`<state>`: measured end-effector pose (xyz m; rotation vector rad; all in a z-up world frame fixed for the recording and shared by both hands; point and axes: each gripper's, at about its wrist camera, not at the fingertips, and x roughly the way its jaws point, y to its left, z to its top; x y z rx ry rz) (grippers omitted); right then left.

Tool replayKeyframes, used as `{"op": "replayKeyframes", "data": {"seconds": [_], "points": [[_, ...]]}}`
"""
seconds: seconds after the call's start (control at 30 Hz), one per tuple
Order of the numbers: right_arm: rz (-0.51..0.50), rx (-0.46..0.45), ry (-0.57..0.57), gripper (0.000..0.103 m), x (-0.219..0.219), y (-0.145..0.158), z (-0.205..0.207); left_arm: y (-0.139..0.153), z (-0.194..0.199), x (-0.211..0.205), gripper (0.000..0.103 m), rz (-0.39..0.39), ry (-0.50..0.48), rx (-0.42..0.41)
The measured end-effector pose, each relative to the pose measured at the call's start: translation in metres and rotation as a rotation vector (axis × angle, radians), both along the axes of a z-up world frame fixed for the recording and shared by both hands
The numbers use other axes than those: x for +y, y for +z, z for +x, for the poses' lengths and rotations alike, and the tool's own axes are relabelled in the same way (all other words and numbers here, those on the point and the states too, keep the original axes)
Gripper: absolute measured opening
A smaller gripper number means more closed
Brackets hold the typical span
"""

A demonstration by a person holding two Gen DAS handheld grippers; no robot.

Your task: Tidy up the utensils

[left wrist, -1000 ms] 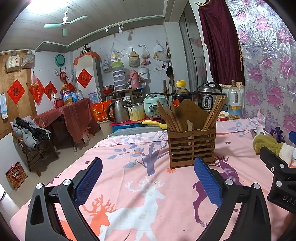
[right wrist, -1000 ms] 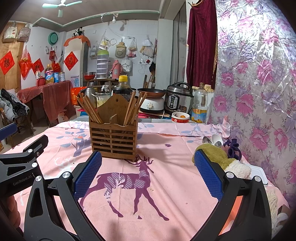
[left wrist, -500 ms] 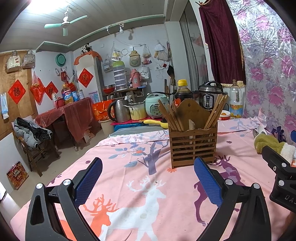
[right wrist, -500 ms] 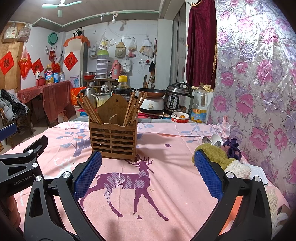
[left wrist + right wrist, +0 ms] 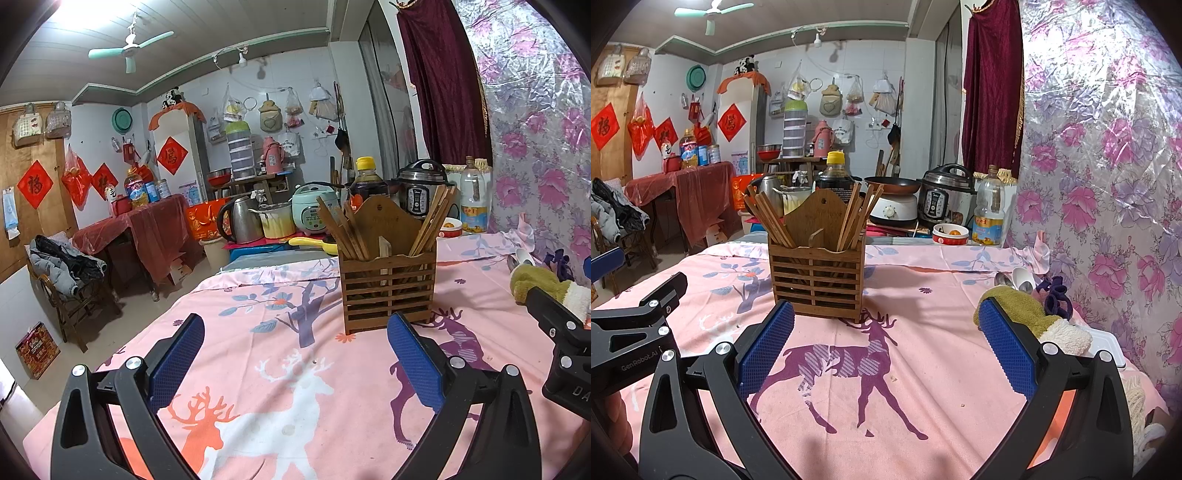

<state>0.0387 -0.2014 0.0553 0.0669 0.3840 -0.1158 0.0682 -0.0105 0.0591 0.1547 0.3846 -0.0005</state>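
A slatted wooden utensil holder point(image 5: 388, 288) stands upright on the pink deer-print tablecloth point(image 5: 288, 376); it also shows in the right wrist view point(image 5: 816, 278). Wooden chopsticks point(image 5: 341, 234) lean out of its left and right compartments point(image 5: 857, 218). Spoons point(image 5: 1015, 280) lie at the table's far right, beside the cloth. My left gripper point(image 5: 295, 354) is open and empty, short of the holder. My right gripper point(image 5: 886, 347) is open and empty, just in front of the holder.
A green and white cloth point(image 5: 1034, 321) and a dark purple item point(image 5: 1056, 299) lie at the right by the floral wall. A white tray point(image 5: 1108, 347) sits behind the cloth. Cookers, bottles and a kettle point(image 5: 240, 221) stand beyond the table's far edge.
The left wrist view has shifted slightly, so the holder sits a little further right. The right wrist view is unchanged. Both grippers stay open.
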Motion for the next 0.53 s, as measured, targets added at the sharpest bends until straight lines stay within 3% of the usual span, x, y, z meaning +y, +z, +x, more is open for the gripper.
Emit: {"op": "replayKeyframes", "data": {"seconds": [0.53], "points": [[0.001, 0.000, 0.000, 0.097, -0.0002, -0.0002, 0.0000, -0.0060, 0.0009, 0.0080, 0.097, -0.029, -0.001, 0.016]]}}
